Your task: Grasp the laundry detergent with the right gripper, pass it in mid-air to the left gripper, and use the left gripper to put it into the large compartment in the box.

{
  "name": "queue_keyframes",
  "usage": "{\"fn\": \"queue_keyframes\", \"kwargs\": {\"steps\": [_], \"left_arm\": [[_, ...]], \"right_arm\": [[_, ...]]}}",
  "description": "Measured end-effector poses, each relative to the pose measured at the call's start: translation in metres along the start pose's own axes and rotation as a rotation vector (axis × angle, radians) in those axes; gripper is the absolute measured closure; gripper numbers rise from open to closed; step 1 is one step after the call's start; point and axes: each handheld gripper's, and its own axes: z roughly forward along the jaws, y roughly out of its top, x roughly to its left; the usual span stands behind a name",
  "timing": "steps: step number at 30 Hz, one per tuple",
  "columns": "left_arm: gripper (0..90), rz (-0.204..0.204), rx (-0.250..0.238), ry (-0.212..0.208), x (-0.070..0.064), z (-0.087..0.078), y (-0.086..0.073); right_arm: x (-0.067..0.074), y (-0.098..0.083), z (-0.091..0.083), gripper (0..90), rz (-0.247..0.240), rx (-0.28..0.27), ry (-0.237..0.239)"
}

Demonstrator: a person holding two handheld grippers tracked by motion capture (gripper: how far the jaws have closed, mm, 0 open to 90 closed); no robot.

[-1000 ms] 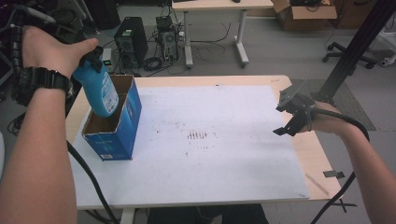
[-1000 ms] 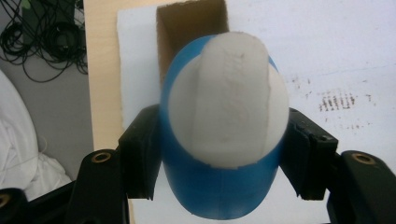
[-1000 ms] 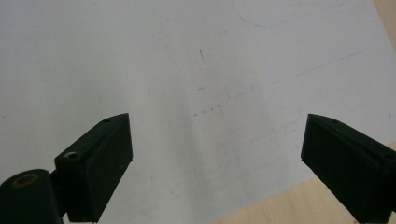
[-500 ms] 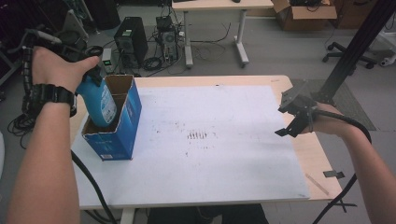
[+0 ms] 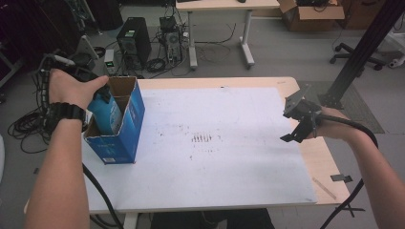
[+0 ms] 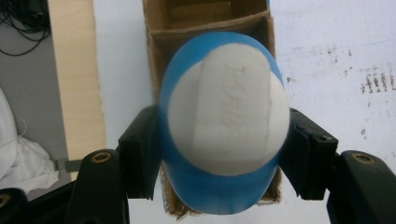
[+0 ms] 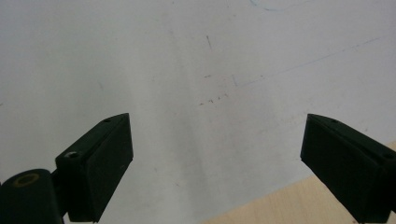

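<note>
- Blue-and-white plastic bottle (image 5: 106,110) hangs part-way inside the open blue cardboard box (image 5: 125,128), its rounded white end facing the left gripper view; the left gripper (image 6: 224,154) pinches it on both flanks, pads tight against the blue shell.
- Judging by this, the step in hand is lowering the bottle into the box; the bottom of the box lies hidden under the bottle, so I cannot tell how much drop is left.
- Next move likely calls for a straight descent, then a release once the bottle rests.
- Room is tight: the brown inner walls of the box sit close round the bottle, and the gripper itself looks wider than the box mouth, so it should stop above the rim.
- Right gripper (image 5: 301,125) hovers well away from the box, over the far edge of the white sheet (image 5: 215,162) on the wooden table (image 5: 325,162), spread wide and holding nothing.
</note>
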Motion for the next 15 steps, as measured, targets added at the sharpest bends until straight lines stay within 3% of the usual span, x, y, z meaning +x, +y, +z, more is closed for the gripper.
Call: {"fn": "queue_keyframes", "kwargs": {"steps": [15], "left_arm": [[38.0,-0.004,0.052,-0.016,0.000,0.043,-0.007]], "right_arm": [[0.003,0.003,0.008,9.0,-0.013,0.015,0.014]]}}
